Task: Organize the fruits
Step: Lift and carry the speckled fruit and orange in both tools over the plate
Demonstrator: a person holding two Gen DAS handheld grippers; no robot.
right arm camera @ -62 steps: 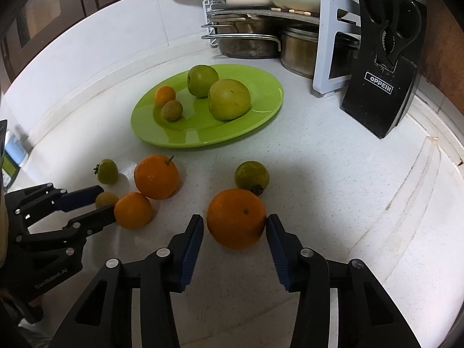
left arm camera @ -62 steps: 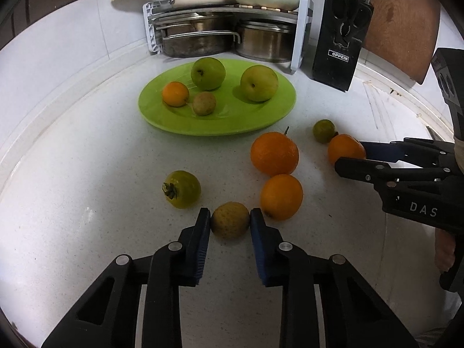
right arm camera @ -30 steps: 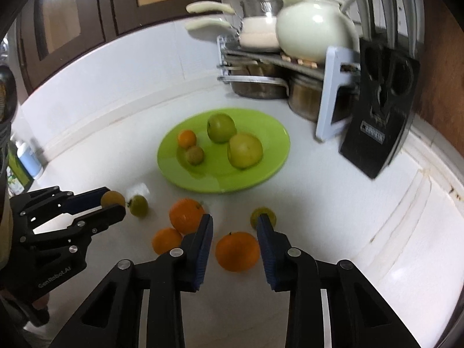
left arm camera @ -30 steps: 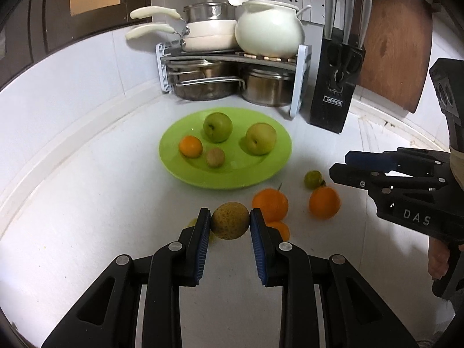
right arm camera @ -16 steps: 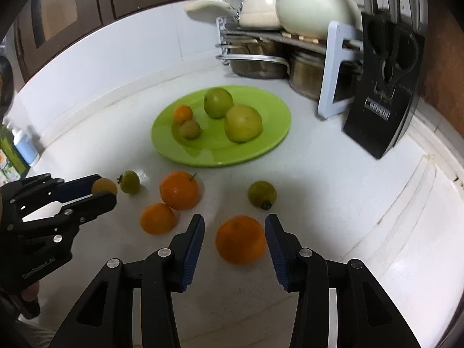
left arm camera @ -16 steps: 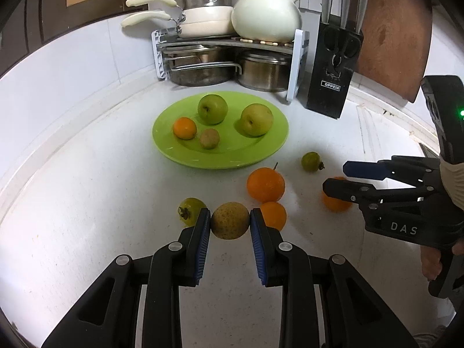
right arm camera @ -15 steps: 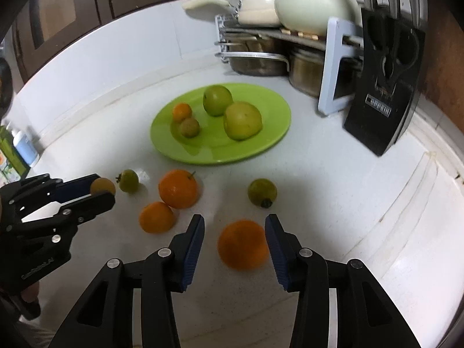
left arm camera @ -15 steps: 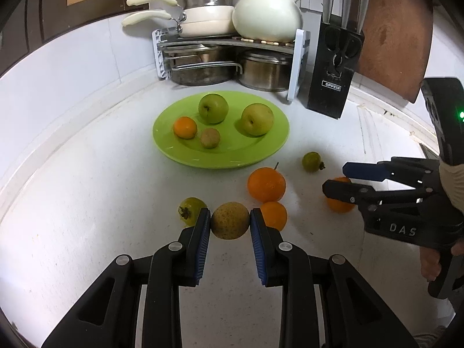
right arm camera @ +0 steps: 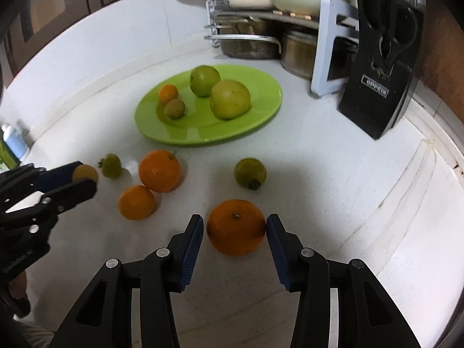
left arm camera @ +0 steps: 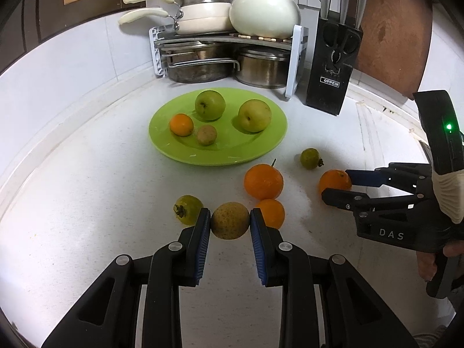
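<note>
Loose oranges [left arm camera: 263, 181] before green plate [left arm camera: 220, 156]

Bare counter [left arm camera: 87, 203] left of green plate [left arm camera: 272, 142], loose oranges [left arm camera: 263, 181] crowding its near rim

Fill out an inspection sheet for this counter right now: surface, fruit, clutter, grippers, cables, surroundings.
Surface: white speckled counter, no spills seen.
Job's things: green plate holds four fruits; two oranges and two small green fruits lie loose on the counter.
Clutter: nothing seen.
Grippers: left hand-held gripper shut on a brownish round fruit; right hand-held gripper open around a third orange.
Cables: nothing seen.
Surroundings: pot rack, knife block, wooden board.
</note>
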